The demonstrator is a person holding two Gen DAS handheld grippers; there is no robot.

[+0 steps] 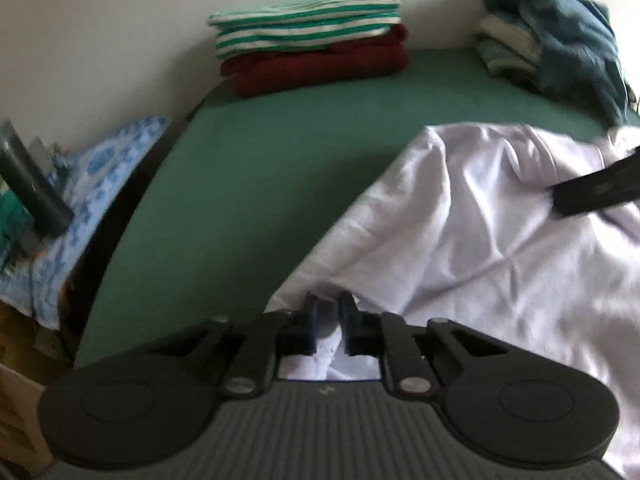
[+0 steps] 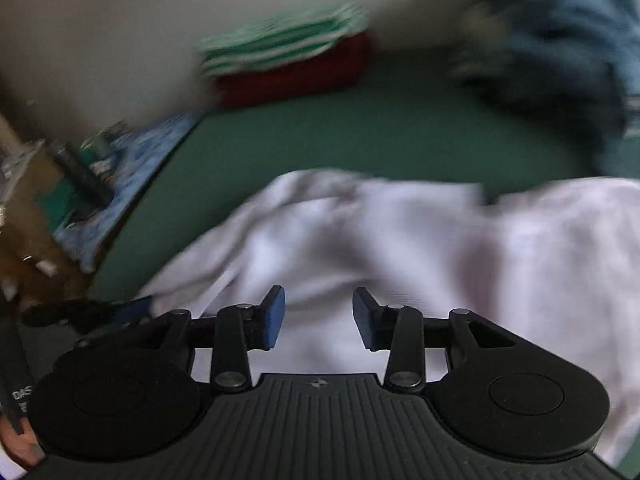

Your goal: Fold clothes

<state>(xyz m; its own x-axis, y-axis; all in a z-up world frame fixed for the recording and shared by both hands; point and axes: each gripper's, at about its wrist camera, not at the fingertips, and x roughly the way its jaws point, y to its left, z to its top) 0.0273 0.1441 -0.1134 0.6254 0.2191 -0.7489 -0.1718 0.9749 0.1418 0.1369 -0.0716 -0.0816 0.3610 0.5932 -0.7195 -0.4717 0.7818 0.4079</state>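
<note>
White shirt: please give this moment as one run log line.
left claw: shut on white shirt edge | right claw: open above shirt | surface: green bed

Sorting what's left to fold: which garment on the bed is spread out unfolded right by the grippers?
The white garment, lying rumpled and loose. The striped top and dark red one sit folded, stacked by the wall.

The only readable text is the white letters "DAS", cut off at the picture edge, on a dark strap-like object point(image 2: 16, 396) at the lower left of the right wrist view; smaller marks below them are too blurred to read.
</note>
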